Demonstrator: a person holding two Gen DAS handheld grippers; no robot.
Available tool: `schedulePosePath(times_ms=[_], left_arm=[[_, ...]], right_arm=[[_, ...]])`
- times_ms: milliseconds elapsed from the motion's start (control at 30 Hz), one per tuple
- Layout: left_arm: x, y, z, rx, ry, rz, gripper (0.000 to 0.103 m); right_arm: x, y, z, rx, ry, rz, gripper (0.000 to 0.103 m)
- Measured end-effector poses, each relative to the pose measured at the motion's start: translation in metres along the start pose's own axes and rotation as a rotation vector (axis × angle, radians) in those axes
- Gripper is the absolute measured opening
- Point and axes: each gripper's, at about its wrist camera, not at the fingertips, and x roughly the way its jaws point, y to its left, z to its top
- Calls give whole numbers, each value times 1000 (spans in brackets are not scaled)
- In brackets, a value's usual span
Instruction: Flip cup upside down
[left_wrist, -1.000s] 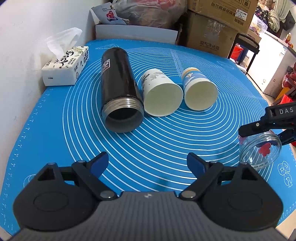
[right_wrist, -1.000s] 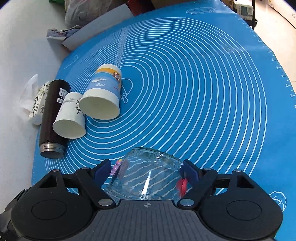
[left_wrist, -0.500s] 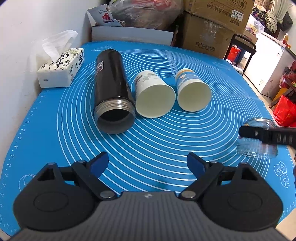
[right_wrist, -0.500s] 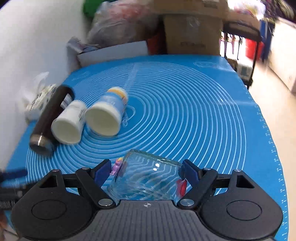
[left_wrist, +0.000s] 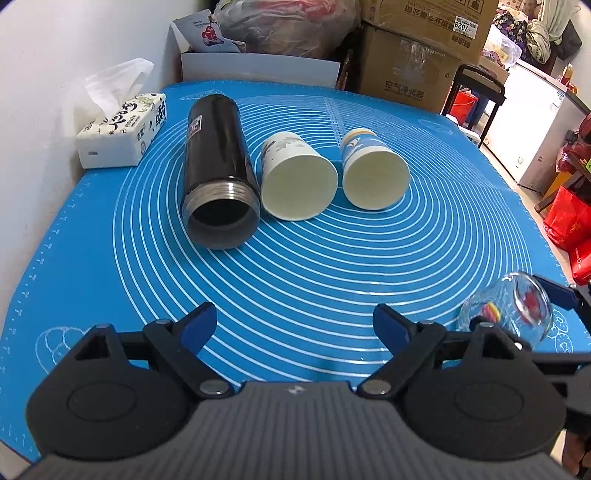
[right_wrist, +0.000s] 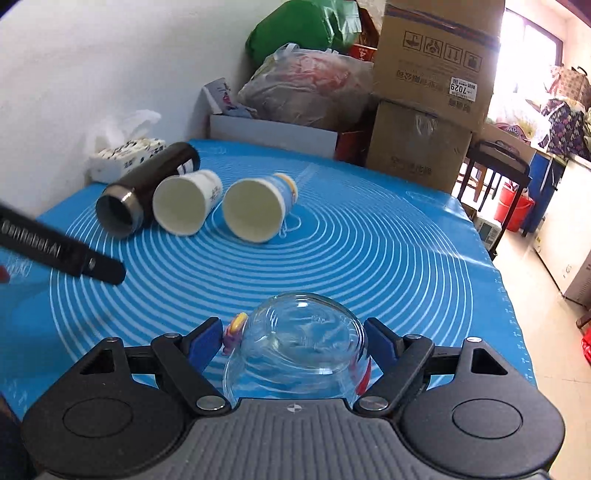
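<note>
The right gripper (right_wrist: 295, 341) is clenched on the glass cup (right_wrist: 299, 339), one finger on each side, above the near right corner of the blue mat (right_wrist: 369, 240). The cup's rounded base points up and forward, so the flip looks almost finished. The next move probably calls for lowering the rim flat onto the mat, then releasing. The left gripper (left_wrist: 295, 325) hangs released, holding nothing.

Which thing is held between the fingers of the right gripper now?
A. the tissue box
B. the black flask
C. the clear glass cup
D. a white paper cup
C: the right gripper is shut on the clear glass cup, while the other three things lie farther off on the blue mat.
</note>
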Motion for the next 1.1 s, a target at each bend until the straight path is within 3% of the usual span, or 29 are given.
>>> schedulePosePath(times_ms=[300, 467, 800, 1100], left_arm=[[-11, -12, -17, 51, -57, 31, 91], [-24, -18, -24, 45, -112, 49, 91], [-57, -34, -53, 27, -172, 68, 91], [-87, -51, -89, 63, -237, 97, 91]], right_arm=[[-4, 6, -6, -8, -23, -22, 81], [-15, -3, -5, 53, -44, -8, 86], [-68, -18, -21, 137, -68, -1, 98], [-116, -20, -54, 182, -80, 3, 102]])
